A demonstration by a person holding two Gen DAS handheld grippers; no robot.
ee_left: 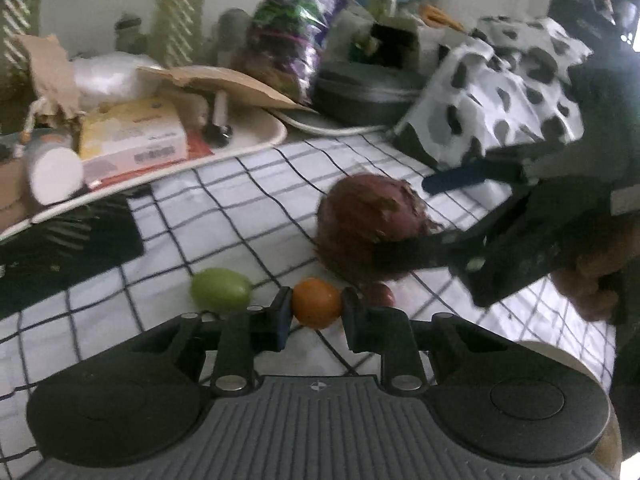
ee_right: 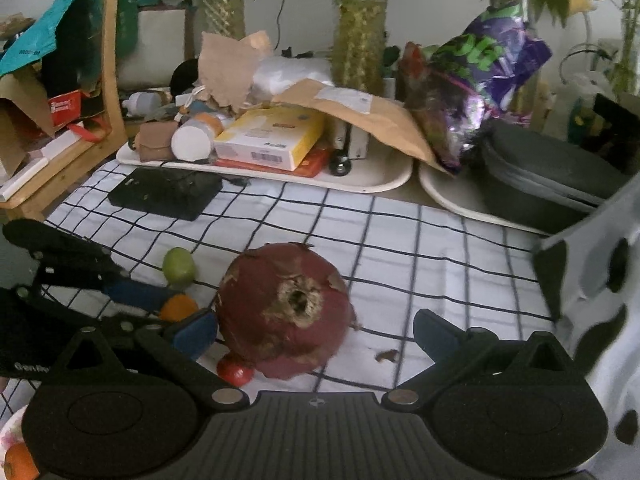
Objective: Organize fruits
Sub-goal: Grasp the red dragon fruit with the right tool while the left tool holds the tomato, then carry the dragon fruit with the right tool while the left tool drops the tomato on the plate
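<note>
The left gripper [ee_left: 316, 312] is clamped on a small orange fruit [ee_left: 317, 302], round and smooth, pinched between both pads right on the checked cloth [ee_left: 224, 208]. Just to its left sits a green fruit [ee_left: 221, 289], egg-shaped and glossy, and tucked just right of the pads there's a little red fruit [ee_left: 379, 295], mostly hidden behind the finger. Ahead and a bit right is the big dark-red fruit [ee_right: 285, 310], rough and flaky-skinned with a dry crater at its end. The right gripper [ee_right: 316, 334] is spread wide around it, one pad right against the fruit's left side as far as can be made out, the other well off to the right, so it's not gripping anything. Containers: a cream oval tray [ee_right: 384, 178] sits farther back, holding a yellow-and-white box [ee_right: 270, 138], a white-capped bottle [ee_right: 192, 141], torn brown paper and other clutter that's too jumbled to sort out. A second tray [ee_right: 448, 196] right of it carries a dark zipped case [ee_right: 548, 176], cut off at the edge. A crinkly purple foil bag [ee_right: 480, 84] leans between them. In the bottom-left corner of the right wrist view, a plate rim [ee_right: 11, 436] with something orange in it is barely in frame. The left wrist view is blurry.
</note>
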